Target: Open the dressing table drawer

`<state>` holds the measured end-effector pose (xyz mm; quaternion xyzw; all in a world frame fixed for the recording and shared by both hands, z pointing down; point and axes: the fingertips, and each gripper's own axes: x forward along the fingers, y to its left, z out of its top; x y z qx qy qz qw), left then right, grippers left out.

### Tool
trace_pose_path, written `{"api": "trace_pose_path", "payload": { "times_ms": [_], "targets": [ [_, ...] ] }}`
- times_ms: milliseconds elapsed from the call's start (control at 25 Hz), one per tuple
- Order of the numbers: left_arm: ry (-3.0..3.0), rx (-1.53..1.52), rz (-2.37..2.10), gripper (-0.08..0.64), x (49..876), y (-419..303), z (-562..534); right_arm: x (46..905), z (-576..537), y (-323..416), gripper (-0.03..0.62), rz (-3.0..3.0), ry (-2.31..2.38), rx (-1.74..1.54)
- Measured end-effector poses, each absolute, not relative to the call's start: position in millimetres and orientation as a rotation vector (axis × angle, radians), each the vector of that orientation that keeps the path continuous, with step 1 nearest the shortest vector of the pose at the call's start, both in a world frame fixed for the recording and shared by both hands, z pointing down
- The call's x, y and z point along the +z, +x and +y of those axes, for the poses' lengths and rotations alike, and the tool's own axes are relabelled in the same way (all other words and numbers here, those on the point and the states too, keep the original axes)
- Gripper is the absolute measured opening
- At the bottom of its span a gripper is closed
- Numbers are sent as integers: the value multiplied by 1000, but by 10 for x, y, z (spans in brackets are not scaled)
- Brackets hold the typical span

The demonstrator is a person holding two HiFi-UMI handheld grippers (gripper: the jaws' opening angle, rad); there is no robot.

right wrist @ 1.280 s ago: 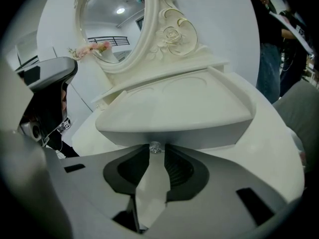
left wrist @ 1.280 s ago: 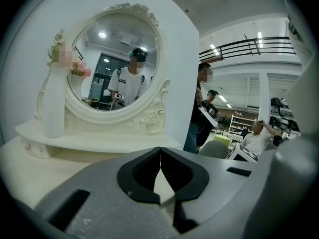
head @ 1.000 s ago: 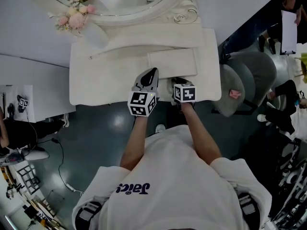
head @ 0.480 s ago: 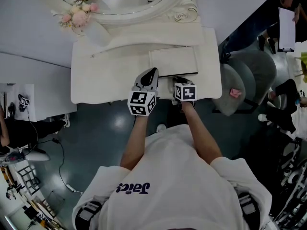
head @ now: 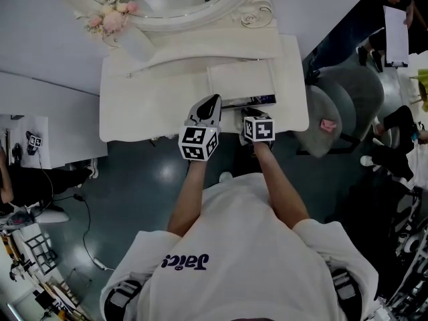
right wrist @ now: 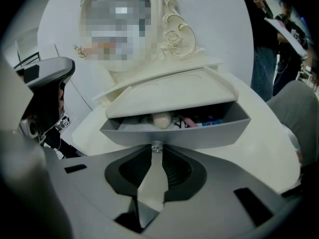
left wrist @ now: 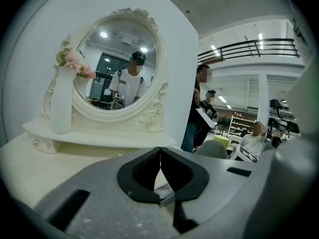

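Observation:
The cream dressing table (head: pixel 154 105) carries a small drawer (head: pixel 249 101) on its top, and it stands partly pulled out toward me. In the right gripper view its grey front (right wrist: pixel 199 133) shows, with small items (right wrist: pixel 162 119) inside. My right gripper (head: pixel 249 114) is shut on the drawer's clear knob (right wrist: pixel 157 146), which sits at its fingertips (right wrist: pixel 155 152). Just left of the drawer, my left gripper (head: pixel 211 103) hovers over the tabletop. Its jaws (left wrist: pixel 160 152) meet at the tips with nothing between them.
An oval mirror (head: pixel 167 2) with a carved frame rises at the back of the table. A white vase of pink flowers (head: pixel 115 20) stands on the back shelf at the left. A grey chair (head: pixel 334 116) sits right of the table, with people (head: pixel 394 19) beyond it.
The drawer has slid out toward me with the right gripper on its knob. A dark gap now shows under the box lid. The left gripper has stayed about where it was.

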<state>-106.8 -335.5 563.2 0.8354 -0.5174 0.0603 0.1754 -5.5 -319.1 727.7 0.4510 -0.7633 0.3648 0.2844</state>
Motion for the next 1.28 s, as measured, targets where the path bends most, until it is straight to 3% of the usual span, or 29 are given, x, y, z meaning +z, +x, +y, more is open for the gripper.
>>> {"api": "trace_pose_path", "payload": {
  "times_ms": [1280],
  "targets": [
    [2391,187,-1445,15,5611,-894,-2602,7328,-2368,91,71,-2036,1199,961]
  ]
}}
